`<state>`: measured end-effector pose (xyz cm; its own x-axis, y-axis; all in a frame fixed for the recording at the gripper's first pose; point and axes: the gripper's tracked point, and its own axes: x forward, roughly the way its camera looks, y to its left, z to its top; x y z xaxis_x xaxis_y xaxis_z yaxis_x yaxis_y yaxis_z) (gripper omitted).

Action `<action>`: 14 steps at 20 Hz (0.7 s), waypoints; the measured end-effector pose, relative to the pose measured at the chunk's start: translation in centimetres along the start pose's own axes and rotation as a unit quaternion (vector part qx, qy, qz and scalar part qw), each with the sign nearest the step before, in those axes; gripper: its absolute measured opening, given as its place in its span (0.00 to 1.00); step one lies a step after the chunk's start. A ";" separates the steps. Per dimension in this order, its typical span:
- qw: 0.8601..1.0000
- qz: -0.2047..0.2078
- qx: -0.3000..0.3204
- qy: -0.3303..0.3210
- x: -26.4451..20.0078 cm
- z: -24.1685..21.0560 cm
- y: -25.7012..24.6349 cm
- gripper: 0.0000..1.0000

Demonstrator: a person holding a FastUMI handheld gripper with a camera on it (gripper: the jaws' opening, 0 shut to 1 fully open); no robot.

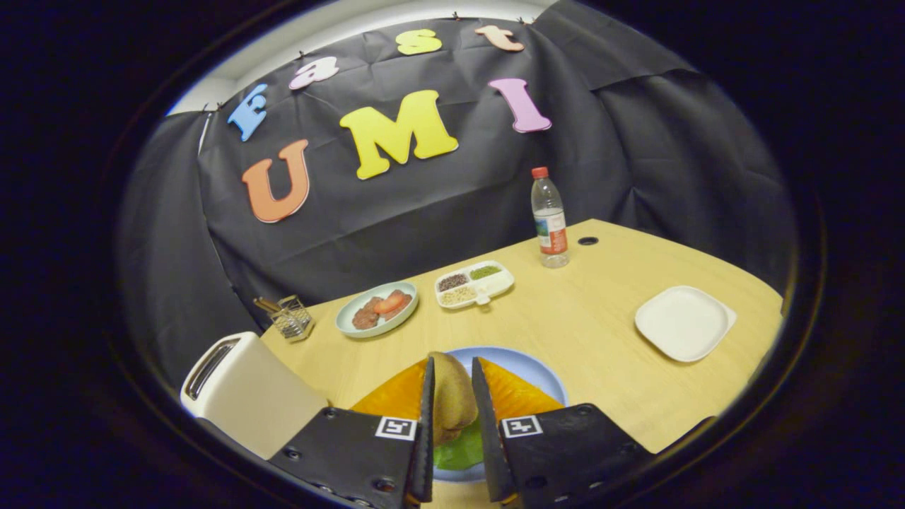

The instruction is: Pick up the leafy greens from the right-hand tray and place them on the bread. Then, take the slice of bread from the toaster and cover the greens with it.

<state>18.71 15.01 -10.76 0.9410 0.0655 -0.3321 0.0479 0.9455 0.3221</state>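
At the bottom centre, the hand-held gripper [452,396] clamps a bread slice [452,399] upright between both fingers, above leafy greens [459,451] on the blue plate [527,364]; the toaster [247,396] sits lower left on the counter [587,325].

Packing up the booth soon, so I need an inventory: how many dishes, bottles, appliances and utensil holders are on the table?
Dishes: 4 (blue plate, green plate, divided tray, white plate)
Bottles: 1
Toasters: 1
Utensil holders: 1
Total: 7

My one camera rides the gripper [452,396], close above the counter [587,332], looking forward and down across it toward the booth's cloth wall [438,205].
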 end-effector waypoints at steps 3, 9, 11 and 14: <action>0.999 -0.005 -0.021 -0.030 -1.5 1.8 -0.3 0.57; 0.988 -0.002 -0.096 -0.117 -7.3 5.4 0.6 0.92; 0.985 0.010 -0.113 -0.132 -9.6 5.5 1.4 0.95; 0.981 0.028 -0.132 -0.140 -12.5 5.4 1.7 0.96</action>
<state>8.84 14.11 -1.28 0.9966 0.0644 -0.0517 -0.0601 0.9950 0.0803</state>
